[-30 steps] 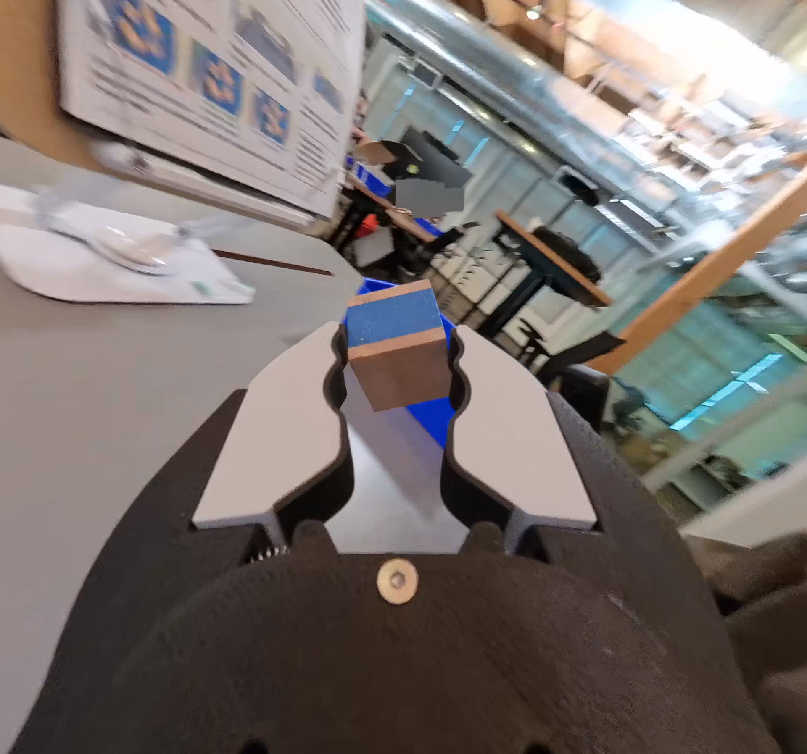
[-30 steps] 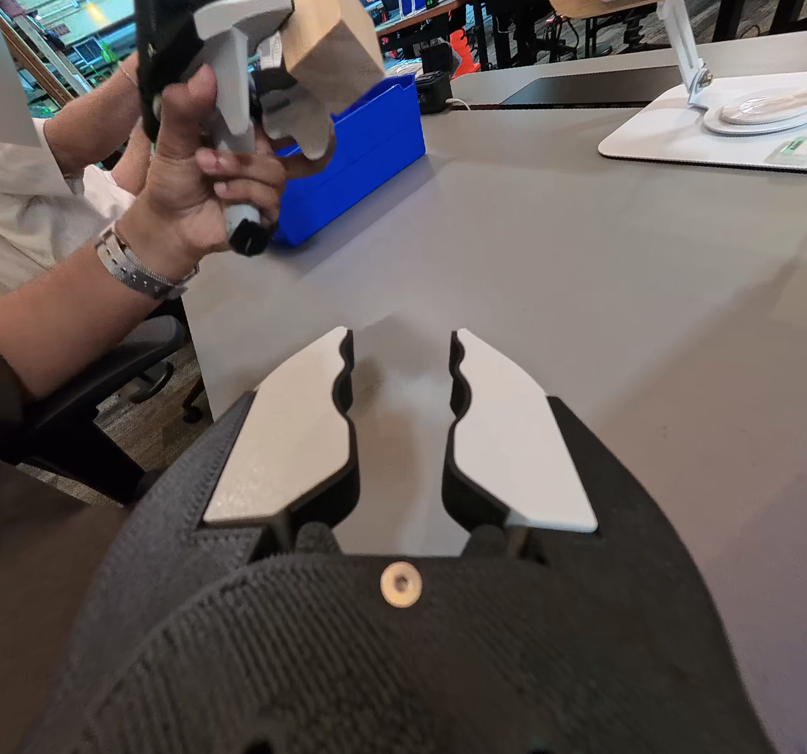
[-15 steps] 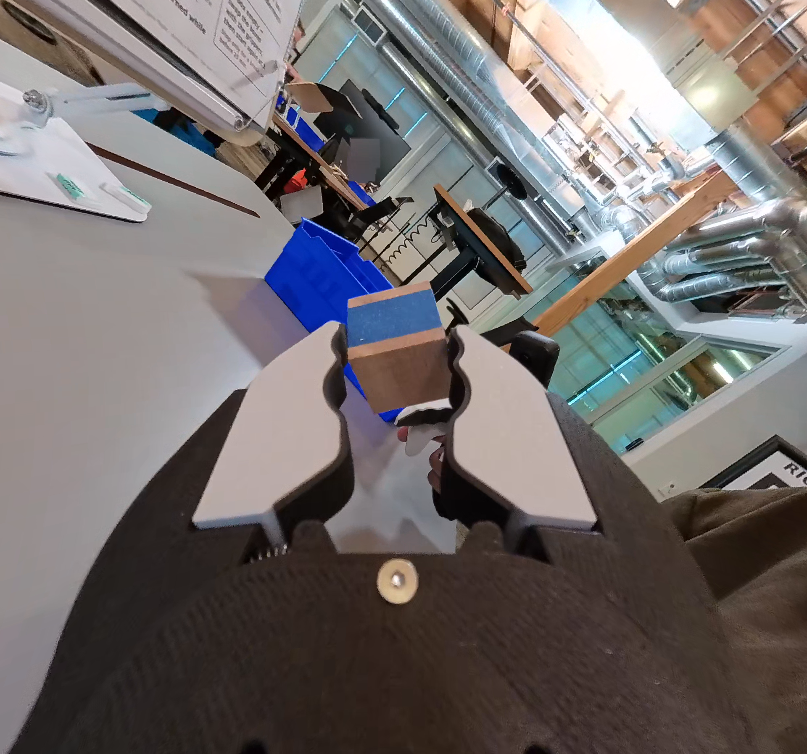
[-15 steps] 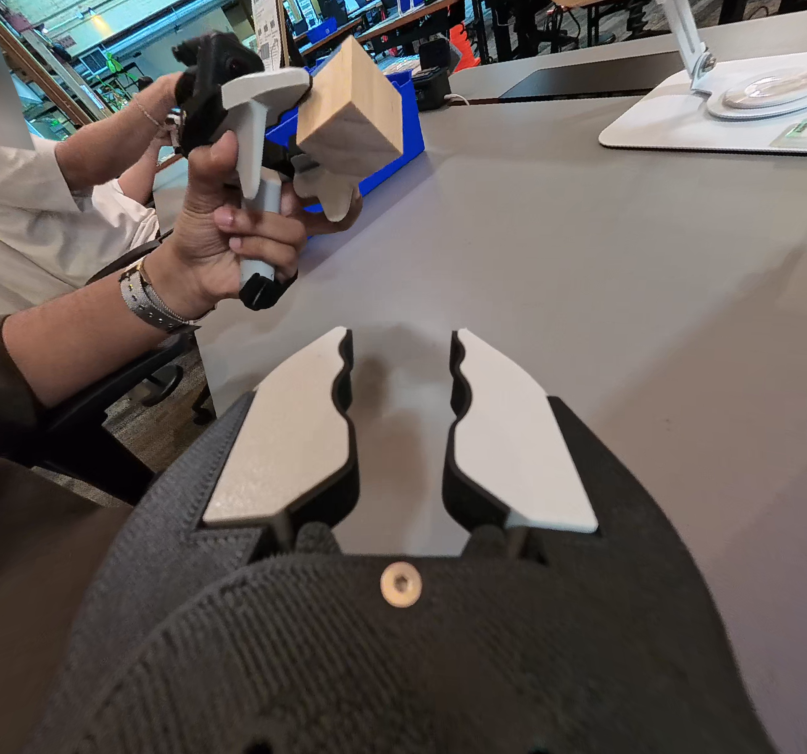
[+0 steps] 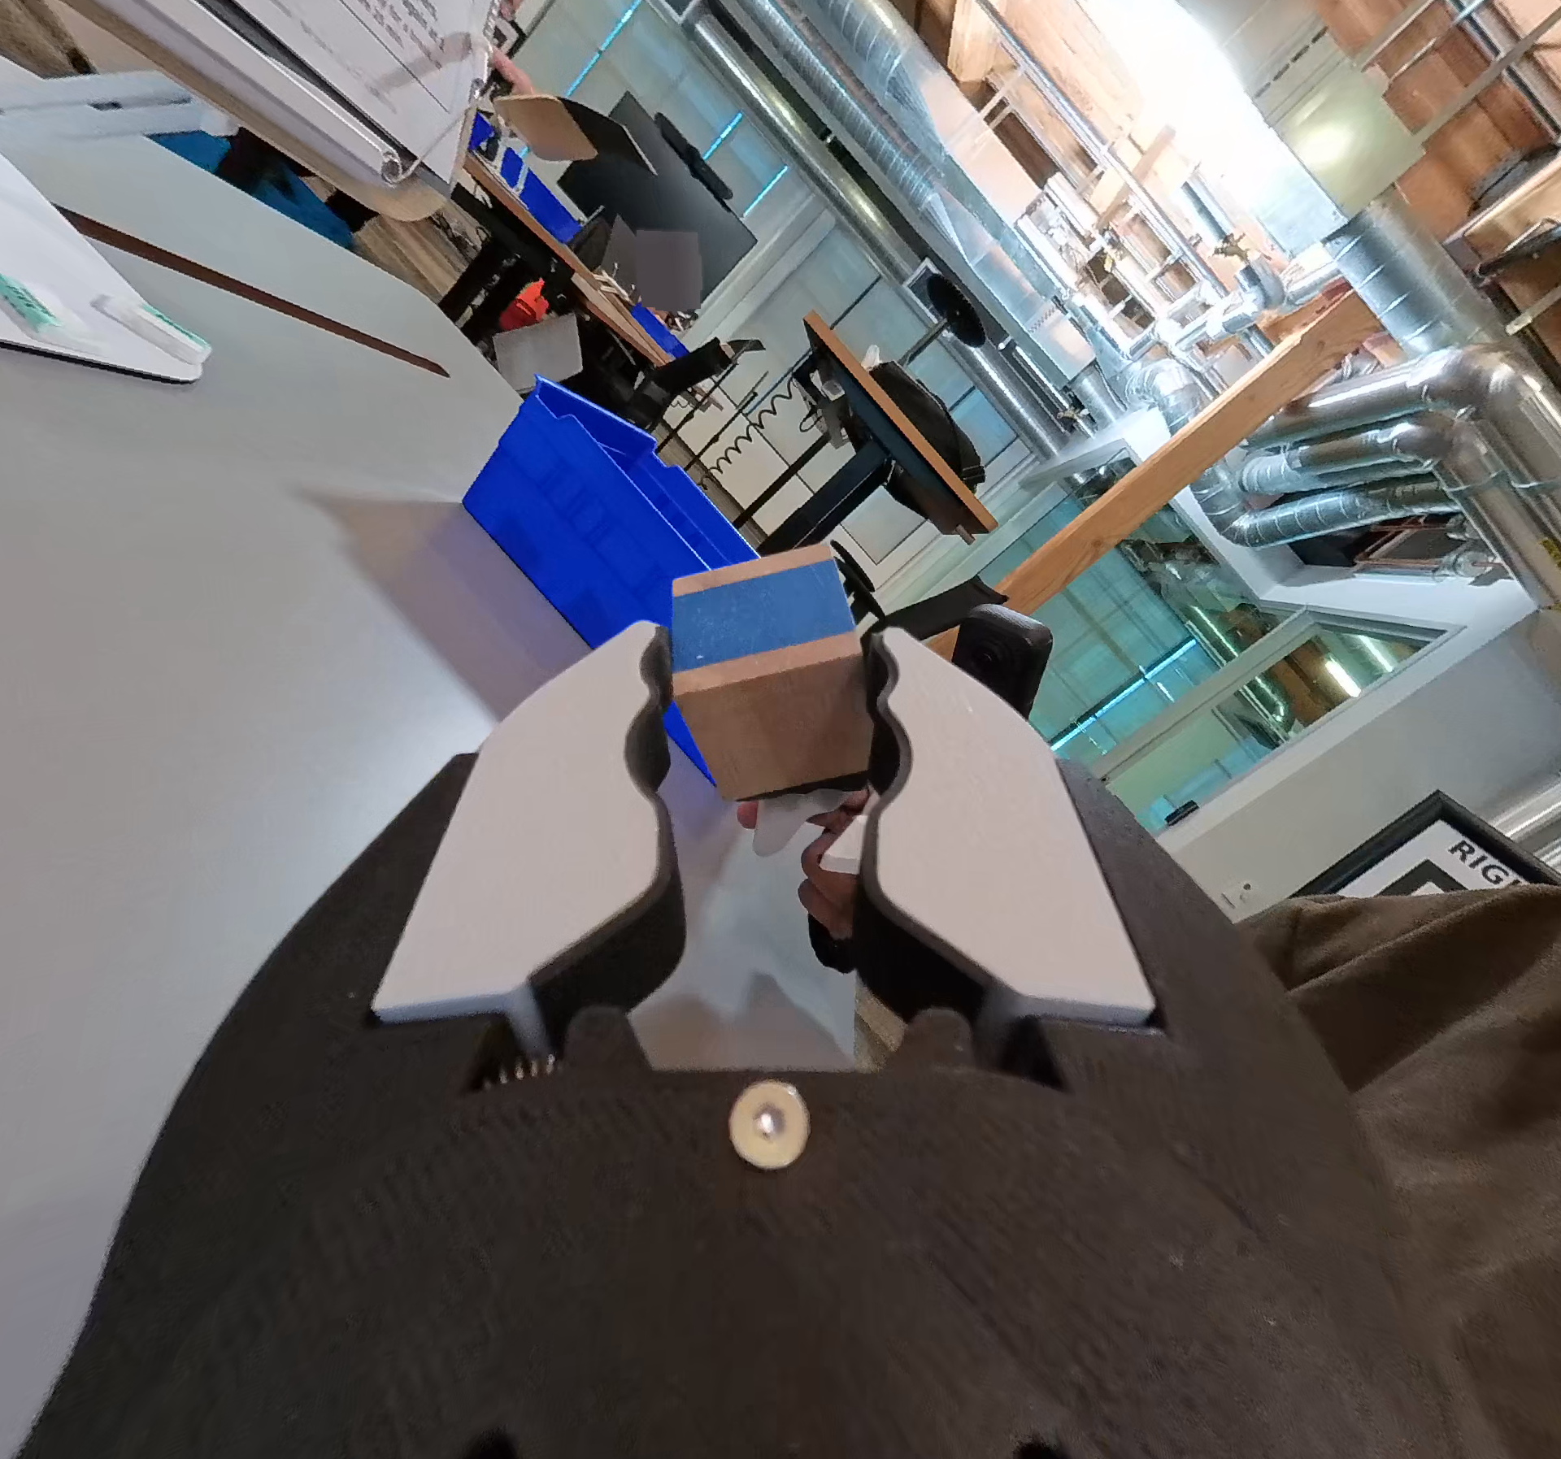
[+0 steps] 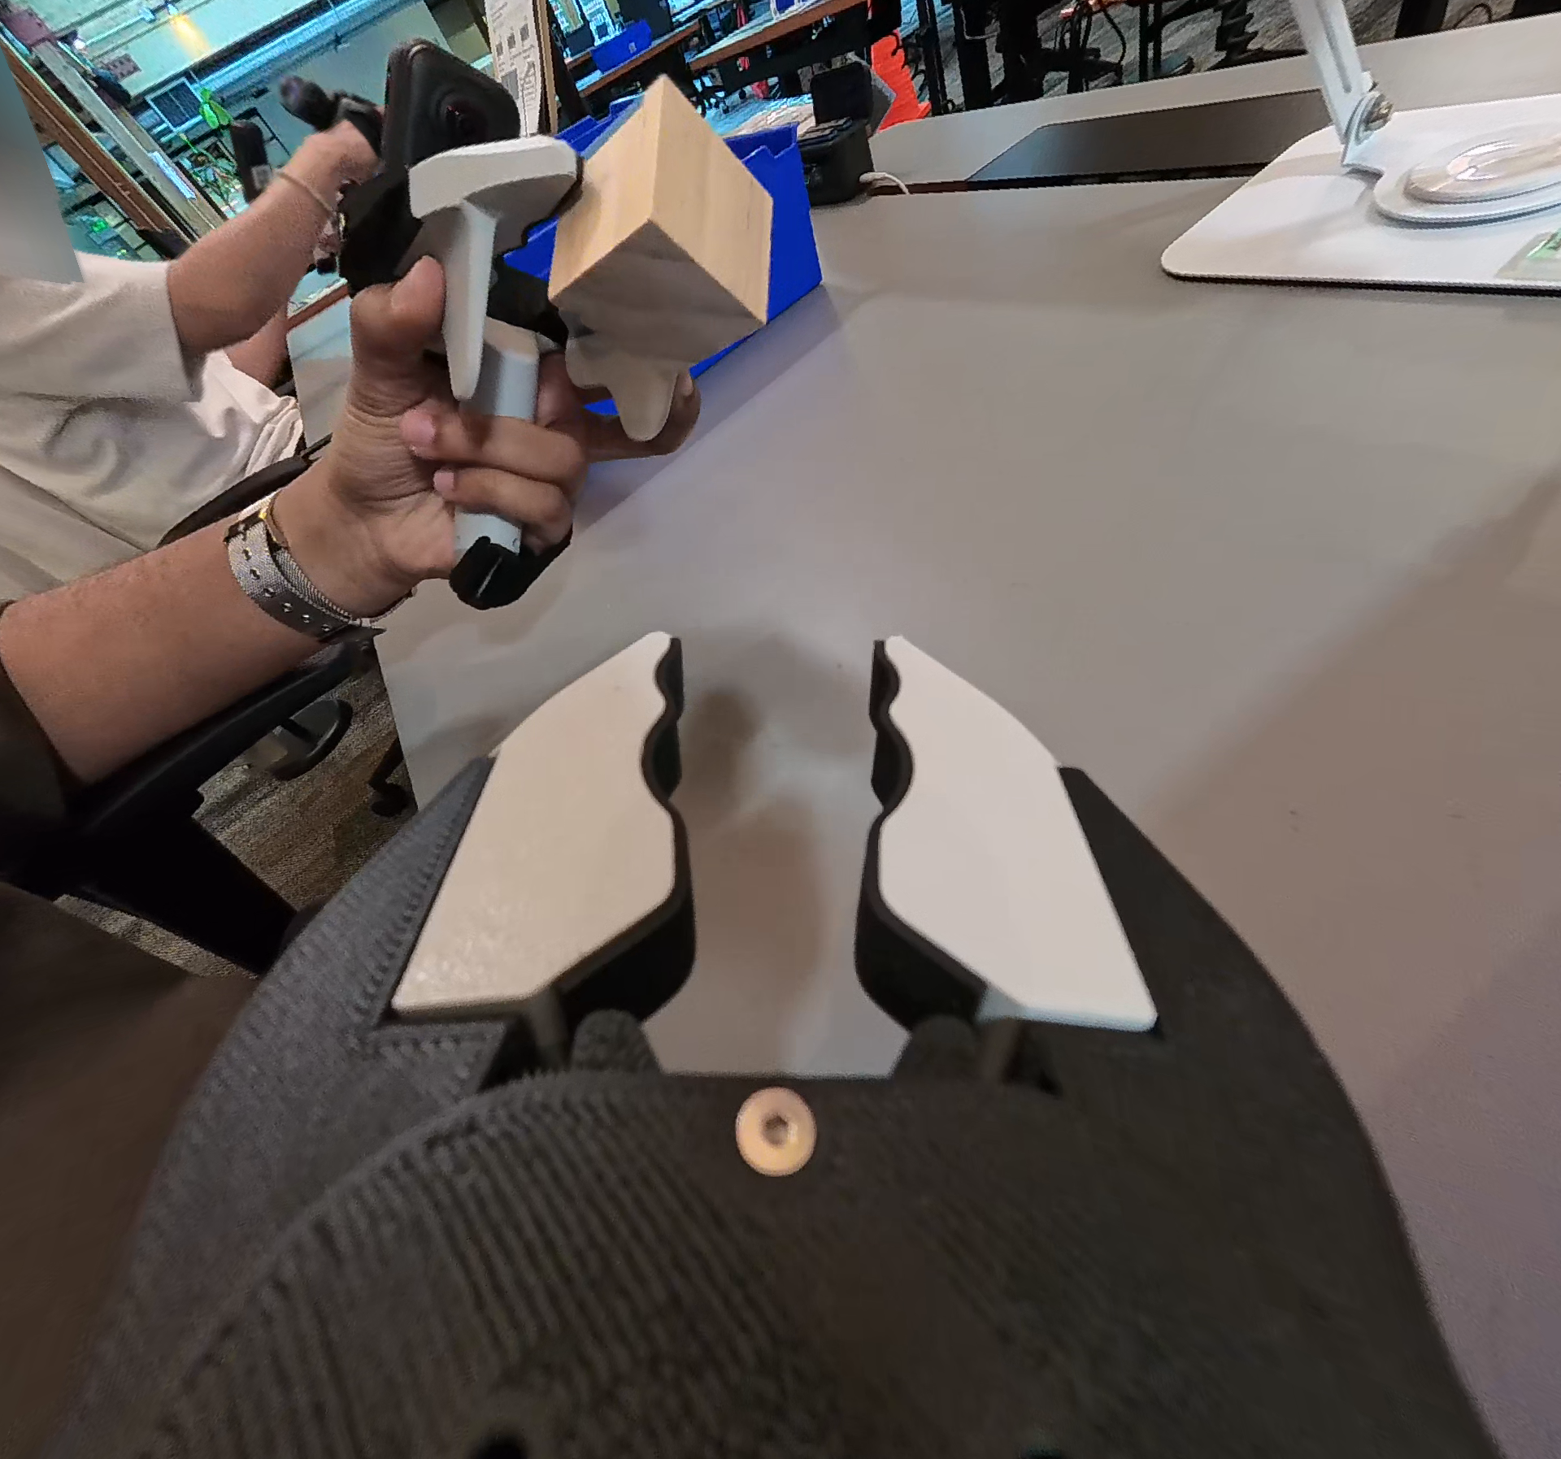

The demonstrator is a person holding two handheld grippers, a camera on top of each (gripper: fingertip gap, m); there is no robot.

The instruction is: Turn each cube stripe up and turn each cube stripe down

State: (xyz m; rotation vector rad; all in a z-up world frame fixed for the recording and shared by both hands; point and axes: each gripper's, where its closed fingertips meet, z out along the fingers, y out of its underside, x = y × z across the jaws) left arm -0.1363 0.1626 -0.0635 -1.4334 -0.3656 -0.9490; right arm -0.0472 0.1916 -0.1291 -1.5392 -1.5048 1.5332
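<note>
above the near left edge of the grey bench (image 6: pixel 1098 489), the left claw (image 5: pixel 767 688) is clenched on a wooden cube (image 5: pixel 764 679), lifted clear of the surface. in the left wrist view the cube sits between the two fingertips with its blue stripe (image 5: pixel 760 623) on the face turned up toward the camera and a plain brown face below it. in the right wrist view the same cube (image 6: pixel 667 236) shows only bare pale wood, tilted with one corner pointing forward. the left hand (image 6: pixel 422 456) wraps the claw's grey handle, thumb up along the side, fingers curled under, wrist bent back, with a metal watch band (image 6: pixel 287 574) on the forearm. a blue bin (image 6: pixel 785 236) stands on the bench just behind the raised cube. the right claw (image 6: pixel 773 692) hangs low over bare bench near the front edge, its jaws parted and gripping nothing. a white stand base (image 6: pixel 1351 236) rests at the far right of the bench.
</note>
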